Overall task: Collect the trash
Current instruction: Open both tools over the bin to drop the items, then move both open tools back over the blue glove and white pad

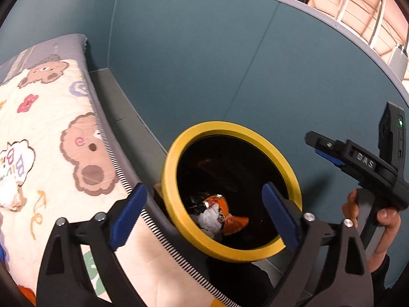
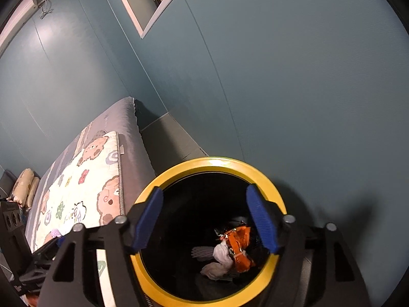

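A black trash bin with a yellow rim [image 1: 204, 128] [image 2: 217, 162] stands on the floor between the bed and the blue wall. Inside lie an orange wrapper [image 1: 234, 223] [image 2: 239, 240] and crumpled white tissue [image 1: 211, 218] [image 2: 221, 254]. My left gripper [image 1: 204, 213] is open and empty, above the bin's near-left rim. My right gripper [image 2: 208, 220] is open and empty, directly above the bin mouth. The right gripper body and the hand holding it also show in the left wrist view [image 1: 358, 158]. The left gripper's body shows at the left edge of the right wrist view [image 2: 15, 243].
A bed with a cartoon-print quilt [image 1: 46, 133] [image 2: 76, 194] lies left of the bin, its grey mattress edge [image 1: 102, 117] close to the rim. Blue wall panels [image 1: 230, 64] [image 2: 306, 89] rise behind. Pillows [image 2: 25, 186] sit at the bed's far end. An orange scrap [image 1: 26, 293] lies on the bed.
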`<action>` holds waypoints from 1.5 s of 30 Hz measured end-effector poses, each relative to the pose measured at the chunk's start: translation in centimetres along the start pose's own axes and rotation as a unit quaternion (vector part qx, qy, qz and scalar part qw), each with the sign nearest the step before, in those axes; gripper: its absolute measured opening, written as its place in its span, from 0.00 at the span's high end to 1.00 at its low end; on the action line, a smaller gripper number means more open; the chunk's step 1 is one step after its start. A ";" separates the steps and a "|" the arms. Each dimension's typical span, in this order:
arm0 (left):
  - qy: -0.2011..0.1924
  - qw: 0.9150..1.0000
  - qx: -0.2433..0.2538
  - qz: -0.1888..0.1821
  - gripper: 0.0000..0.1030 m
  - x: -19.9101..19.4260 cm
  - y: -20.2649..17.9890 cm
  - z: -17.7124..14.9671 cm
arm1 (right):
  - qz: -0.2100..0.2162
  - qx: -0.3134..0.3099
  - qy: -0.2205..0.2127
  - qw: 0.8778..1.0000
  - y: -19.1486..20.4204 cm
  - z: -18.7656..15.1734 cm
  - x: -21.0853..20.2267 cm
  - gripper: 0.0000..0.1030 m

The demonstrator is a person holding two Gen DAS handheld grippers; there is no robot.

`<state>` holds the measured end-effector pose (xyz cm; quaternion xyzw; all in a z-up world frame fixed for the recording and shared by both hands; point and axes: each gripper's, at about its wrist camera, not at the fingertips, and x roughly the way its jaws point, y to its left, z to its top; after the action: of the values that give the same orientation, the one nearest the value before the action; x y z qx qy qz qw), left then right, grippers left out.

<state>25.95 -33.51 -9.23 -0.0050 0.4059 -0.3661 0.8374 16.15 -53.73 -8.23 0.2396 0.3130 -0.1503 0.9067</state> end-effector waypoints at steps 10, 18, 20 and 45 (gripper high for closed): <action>-0.032 0.998 -0.012 0.057 0.08 -3.5 3.7 -1.3 | 0.011 -0.016 0.002 1.000 1.9 -1.5 -0.9 0.18; -0.054 0.993 -0.033 0.096 0.08 -7.5 7.6 -2.2 | 0.045 -0.071 -0.001 0.996 6.8 -2.5 -1.5 0.17; -0.058 0.992 -0.043 0.106 0.08 -8.7 9.0 -2.5 | 0.051 -0.085 -0.002 0.995 8.1 -2.7 -1.6 0.17; -0.062 0.963 -0.114 0.238 0.08 -18.9 23.8 -9.7 | 0.144 -0.205 0.038 0.967 24.4 -6.3 0.9 0.14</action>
<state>26.16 -1.61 -10.21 -0.0257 0.3819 -0.1063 0.9177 24.01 -30.03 -4.79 0.0969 0.3332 0.0586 0.9360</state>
